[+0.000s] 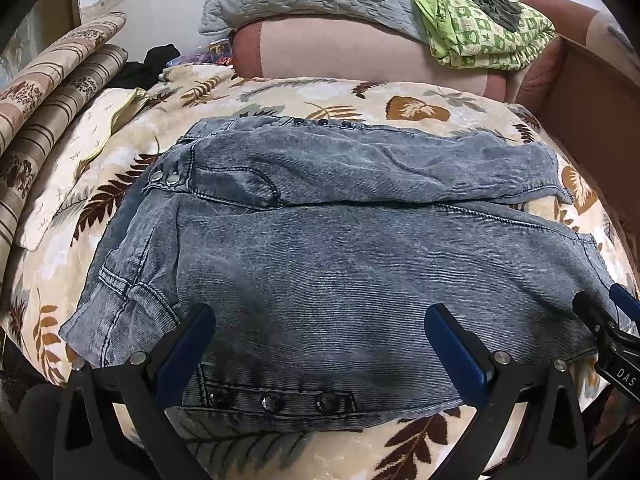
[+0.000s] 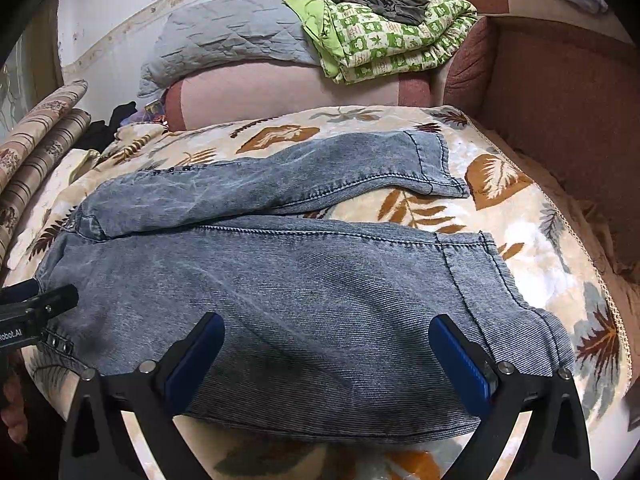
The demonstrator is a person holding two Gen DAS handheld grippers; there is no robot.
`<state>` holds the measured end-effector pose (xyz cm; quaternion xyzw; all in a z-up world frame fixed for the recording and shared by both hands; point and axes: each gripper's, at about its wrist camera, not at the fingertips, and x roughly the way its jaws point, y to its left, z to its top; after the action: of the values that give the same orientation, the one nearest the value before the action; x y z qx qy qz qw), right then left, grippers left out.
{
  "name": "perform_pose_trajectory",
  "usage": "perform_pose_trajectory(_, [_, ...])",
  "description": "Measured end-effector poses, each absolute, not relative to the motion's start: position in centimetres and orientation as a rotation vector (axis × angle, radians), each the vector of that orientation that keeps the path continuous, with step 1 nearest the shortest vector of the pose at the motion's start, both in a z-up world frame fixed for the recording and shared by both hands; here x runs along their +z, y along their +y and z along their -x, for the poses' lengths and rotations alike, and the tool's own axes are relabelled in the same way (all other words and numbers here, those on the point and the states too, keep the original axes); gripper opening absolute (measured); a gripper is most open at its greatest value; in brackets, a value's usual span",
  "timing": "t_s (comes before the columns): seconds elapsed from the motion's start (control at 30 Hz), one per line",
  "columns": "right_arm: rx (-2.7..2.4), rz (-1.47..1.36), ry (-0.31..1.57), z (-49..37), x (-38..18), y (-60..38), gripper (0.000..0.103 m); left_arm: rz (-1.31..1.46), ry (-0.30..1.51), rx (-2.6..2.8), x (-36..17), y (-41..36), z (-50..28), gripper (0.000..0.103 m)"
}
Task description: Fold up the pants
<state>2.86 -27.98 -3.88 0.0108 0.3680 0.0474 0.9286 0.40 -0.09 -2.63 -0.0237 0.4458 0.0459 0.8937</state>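
Faded grey-blue pants (image 2: 304, 280) lay flat, legs apart, on a leaf-print blanket (image 2: 520, 240); both the left hand-held gripper (image 1: 320, 344) and the right hand-held gripper (image 2: 326, 356) gaped wide, empty.

"DAS" is printed on the right gripper (image 1: 618, 372); "obot.AI", apparently cut off at the frame edge, is read on the left gripper (image 2: 24, 322).

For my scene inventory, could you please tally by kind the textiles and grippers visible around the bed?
Grey-blue washed denim pants: 1
Beige leaf-print plush blanket: 1
Green-and-white patterned folded quilt: 1
Grey quilted pillow: 1
Brown striped floral rolled cushions: 2
Black-and-blue two-finger grippers, left gripper and right gripper: 2
Total: 8
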Motion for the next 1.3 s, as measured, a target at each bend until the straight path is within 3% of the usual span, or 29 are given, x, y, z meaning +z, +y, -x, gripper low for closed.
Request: perform_pose_trajectory(1.3, [0.087, -0.002, 0.749, -2.66, -4.03, -27.83, 0.103, 0.048, 0.924, 0.112, -2.50, 0.43, -0.23, 0.103])
